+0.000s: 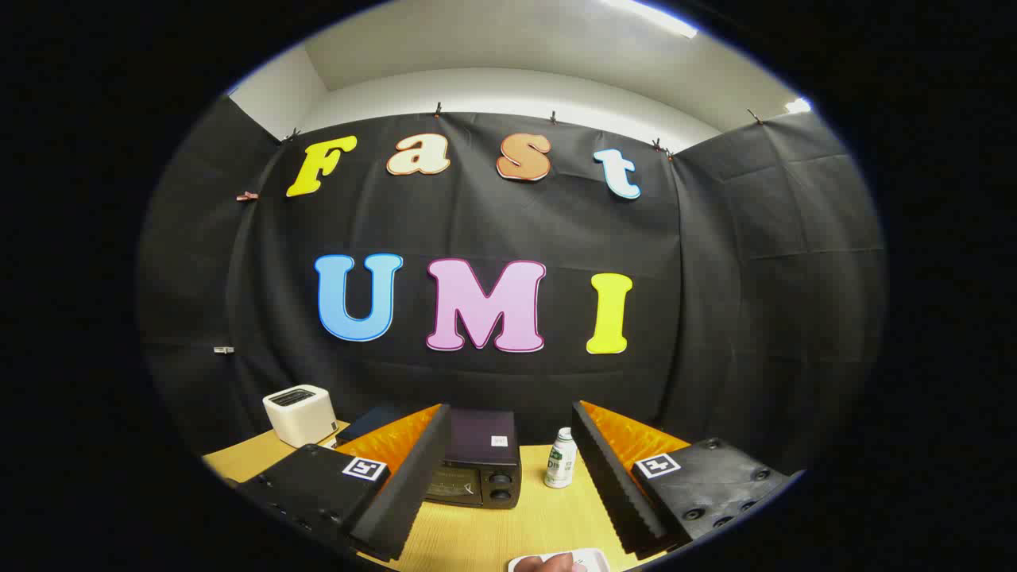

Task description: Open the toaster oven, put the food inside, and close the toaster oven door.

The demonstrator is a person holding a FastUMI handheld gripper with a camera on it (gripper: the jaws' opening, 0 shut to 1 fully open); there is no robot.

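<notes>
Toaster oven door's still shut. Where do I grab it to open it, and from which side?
Judging by the toaster oven, take the door's top edge from the front and pull down. I can't make out a handle. The gripper is open with its fingers either side of the oven, which stands well beyond them.

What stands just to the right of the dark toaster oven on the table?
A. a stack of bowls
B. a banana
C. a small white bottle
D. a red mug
C: a small white bottle stands upright on the wooden table just right of the toaster oven, seen ahead through the gap between the open claw's fingers.
</notes>
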